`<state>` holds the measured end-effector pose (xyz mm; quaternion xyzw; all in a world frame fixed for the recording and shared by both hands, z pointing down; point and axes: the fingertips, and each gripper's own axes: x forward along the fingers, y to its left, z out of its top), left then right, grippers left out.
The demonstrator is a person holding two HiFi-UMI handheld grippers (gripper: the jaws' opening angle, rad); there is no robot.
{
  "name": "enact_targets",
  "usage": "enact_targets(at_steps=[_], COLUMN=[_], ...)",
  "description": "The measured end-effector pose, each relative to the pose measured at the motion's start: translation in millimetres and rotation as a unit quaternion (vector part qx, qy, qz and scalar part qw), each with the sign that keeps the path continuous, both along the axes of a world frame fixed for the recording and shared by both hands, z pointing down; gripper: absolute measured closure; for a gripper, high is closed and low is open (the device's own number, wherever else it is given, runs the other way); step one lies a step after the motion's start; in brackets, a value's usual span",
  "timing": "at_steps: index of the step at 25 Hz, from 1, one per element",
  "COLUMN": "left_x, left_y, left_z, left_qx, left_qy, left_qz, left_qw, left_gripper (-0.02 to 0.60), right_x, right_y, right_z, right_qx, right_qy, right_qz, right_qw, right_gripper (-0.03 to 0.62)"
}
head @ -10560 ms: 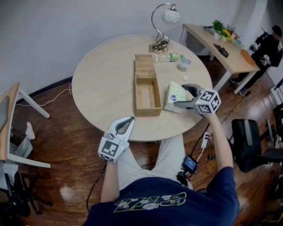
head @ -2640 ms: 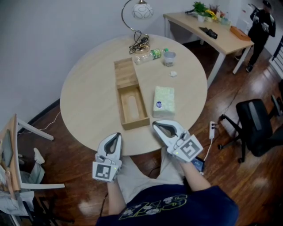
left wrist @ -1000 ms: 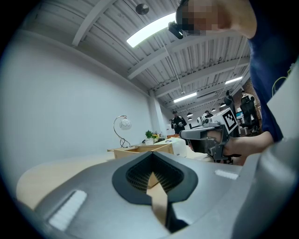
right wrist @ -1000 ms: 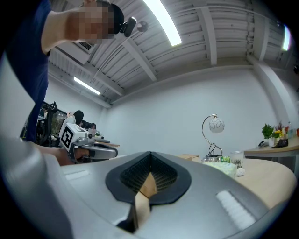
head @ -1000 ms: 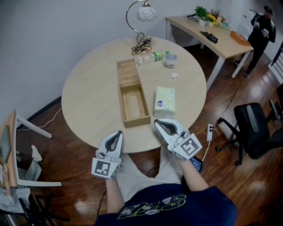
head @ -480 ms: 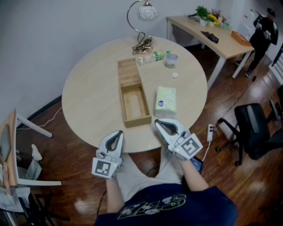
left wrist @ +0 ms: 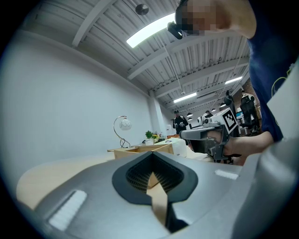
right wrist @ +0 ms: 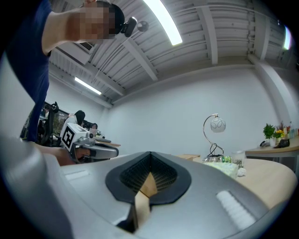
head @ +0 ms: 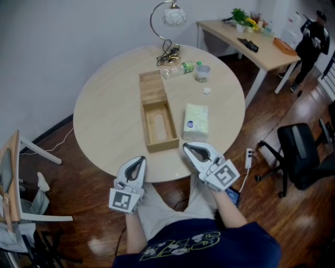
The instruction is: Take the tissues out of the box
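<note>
An open wooden box (head: 158,123) lies empty in the middle of the round table (head: 104,115), its lid (head: 151,86) laid at its far end. A pale green tissue pack (head: 195,121) rests flat on the table just right of the box. My left gripper (head: 138,159) sits shut at the table's near edge, empty, its jaws (left wrist: 152,155) meeting at the tips. My right gripper (head: 187,147) is shut and empty too, a little short of the tissue pack (right wrist: 225,167). Neither gripper touches the box or the pack.
A curved lamp (head: 169,16), a lying plastic bottle (head: 180,67), a cup (head: 203,71) and a small crumpled wad (head: 207,90) sit at the table's far side. A side desk (head: 251,42) and a standing person (head: 311,36) are at the back right, an office chair (head: 306,157) at right.
Nothing has moved over the last second. About ten seconds ago my right gripper was at the tissue pack; it now rests back at the table's near edge.
</note>
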<state>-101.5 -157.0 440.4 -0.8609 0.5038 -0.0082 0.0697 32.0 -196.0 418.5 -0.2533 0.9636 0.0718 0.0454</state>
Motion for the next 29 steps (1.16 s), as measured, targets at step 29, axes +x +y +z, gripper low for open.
enact_targets(at_steps=[29], left_x=[0.8], left_y=[-1.5], left_z=[-2.7], left_qx=[0.004], left_qy=[0.002], left_qz=[0.000], left_qw=[1.0000], left_gripper=[0.580], right_x=[-7.5], right_y=[0.9], right_z=[2.2], right_qx=[-0.011], right_qy=[0.018], right_qz=[-0.030], right_qw=[0.999], right_gripper=[0.594])
